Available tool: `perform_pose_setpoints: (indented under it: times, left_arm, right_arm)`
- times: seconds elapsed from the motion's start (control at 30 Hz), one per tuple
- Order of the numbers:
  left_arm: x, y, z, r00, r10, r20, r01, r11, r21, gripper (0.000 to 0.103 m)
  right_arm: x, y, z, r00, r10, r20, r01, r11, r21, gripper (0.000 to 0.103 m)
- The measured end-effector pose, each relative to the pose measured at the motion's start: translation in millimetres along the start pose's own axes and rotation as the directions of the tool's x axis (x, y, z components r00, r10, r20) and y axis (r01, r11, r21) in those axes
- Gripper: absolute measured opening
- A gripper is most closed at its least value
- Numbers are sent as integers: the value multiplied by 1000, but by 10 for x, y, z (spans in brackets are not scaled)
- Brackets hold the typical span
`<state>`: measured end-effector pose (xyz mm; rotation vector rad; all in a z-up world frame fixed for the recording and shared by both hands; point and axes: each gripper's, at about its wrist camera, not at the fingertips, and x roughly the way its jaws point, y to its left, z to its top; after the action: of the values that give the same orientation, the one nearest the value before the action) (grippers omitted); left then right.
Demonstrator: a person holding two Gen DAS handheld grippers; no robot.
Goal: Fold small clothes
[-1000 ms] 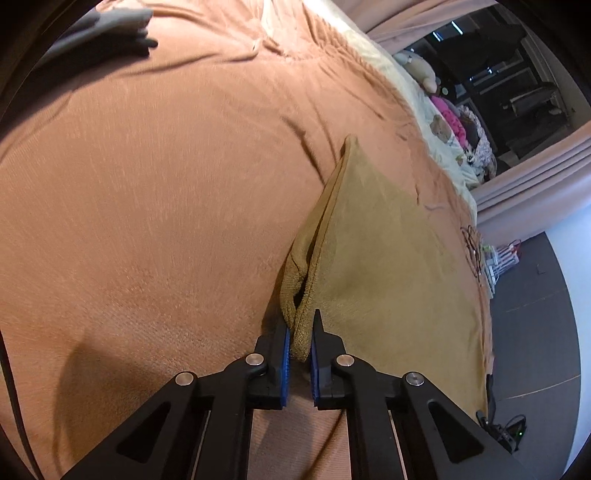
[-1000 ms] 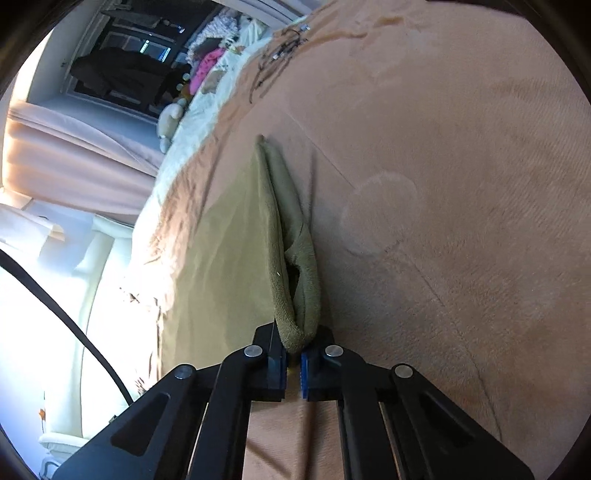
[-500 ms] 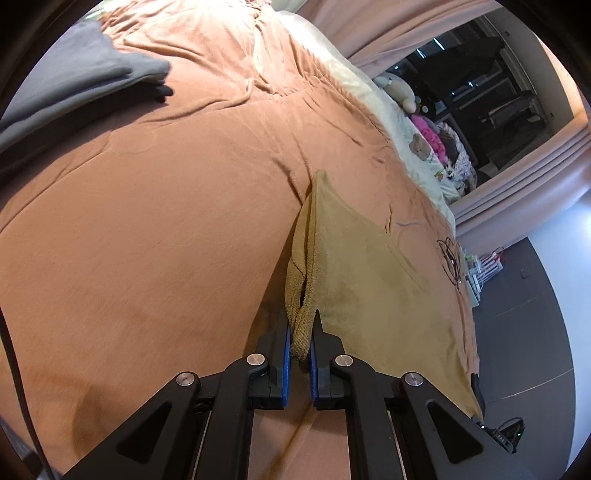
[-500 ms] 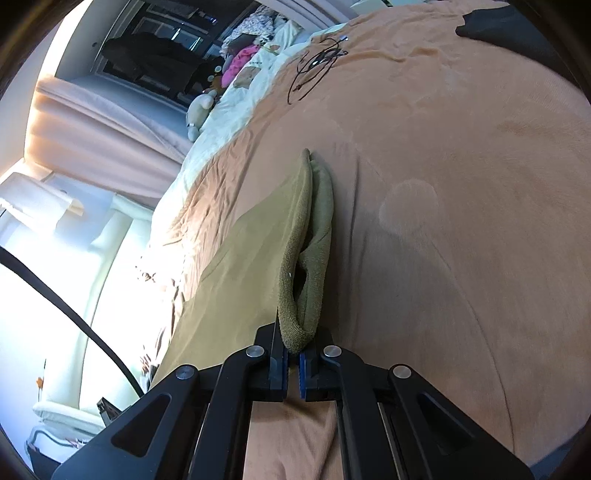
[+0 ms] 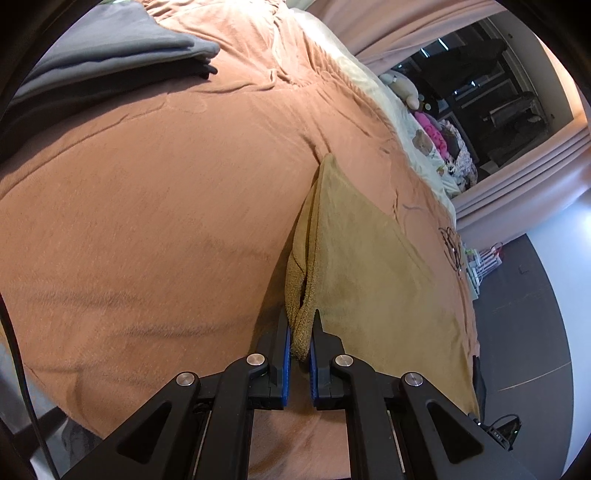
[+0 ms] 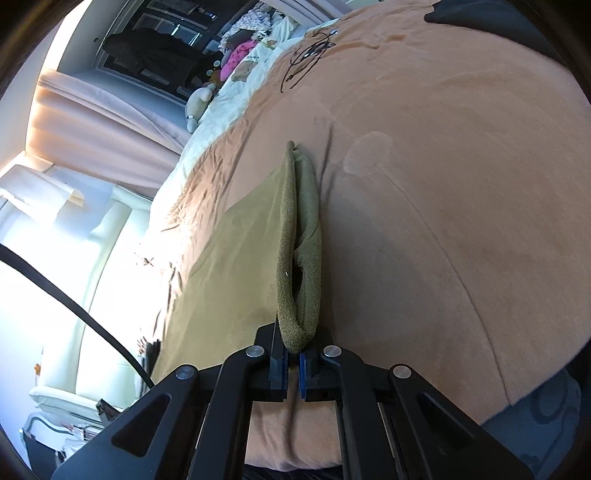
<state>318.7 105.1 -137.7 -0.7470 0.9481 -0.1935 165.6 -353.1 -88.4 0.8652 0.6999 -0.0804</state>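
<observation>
1. We are looking over a bed (image 5: pixel 147 221) covered with an orange-brown blanket (image 6: pixel 461 203), lightly creased and sloping away from both cameras.
2. A folded grey garment (image 5: pixel 110 33) is lying at the far left corner of the left wrist view, well apart from our work.
3. A tangle of thin black cord (image 6: pixel 310 55) is resting on the blanket far ahead in the right wrist view, also well clear.
4. Soft toys and a pink bundle (image 5: pixel 428 129) are sitting along the pale sheet at the bed's far edge, with curtains (image 6: pixel 103 107) hanging behind.
5. Nothing is lying between the fingers and the cloth we are gripping.
6. The olive cloth (image 5: pixel 369 266) is lying on the blanket, one edge raised off it and stretched between our two tools.
7. The left gripper (image 5: pixel 300 350) is pinching a doubled, ribbed corner of that edge, fingers pressed close on it.
8. The right gripper (image 6: pixel 291 352) is pinching the other rolled corner (image 6: pixel 295 325), its fingers nearly together around the fabric.
9. The lifted hem is gaping open in a loop, while the rest is spreading flat and smooth.
</observation>
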Motion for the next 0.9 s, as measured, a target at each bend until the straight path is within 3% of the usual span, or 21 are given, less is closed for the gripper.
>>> perform_pose_setpoints:
  times: [0.17,0.2,0.27,0.3,0.33,0.37,0.4,0.63,0.83,0.9]
  left_arm:
    - [157,22,-8,999,3,-33,-3,1000,18,9]
    - [195,30,-2,999,12,-43,-12,1000,17,9]
    - [232,55,-16,998,12,-65,-12,1000,9,16]
    - [264,75,-11,997,10,-81,-10,1000,0,32]
    - [290,93,-10,996,-3,-90,2,1000,-11,42]
    - [298,108,-13,996,-25,-89,23,1000,-17,52]
    - [312,114,-9,995,-48,-84,46,999,-19,54]
    - [464,73,83,992,-76,-96,74,997,-23,55]
    - [524,61,121,989,-99,-107,97,995,-24,54]
    - [514,75,111,989,-101,-107,99,995,-26,49]
  right_arm:
    - [17,217,66,989,-150,5,150,985,-85,6]
    - [-4,241,88,985,-170,17,171,981,-88,14]
    - [-99,325,155,974,-217,72,224,968,-109,37]
    - [-166,392,201,965,-235,112,248,961,-118,63]
    - [-208,446,217,960,-241,140,259,957,-130,74]
    - [-231,527,233,956,-242,162,267,951,-155,74]
    - [-215,642,250,955,-246,167,276,942,-192,74]
    - [157,1187,208,982,-168,89,188,928,-321,74]
    - [610,1526,135,986,-167,9,157,904,-399,74]
    - [773,1618,94,985,-169,-22,143,889,-436,74]
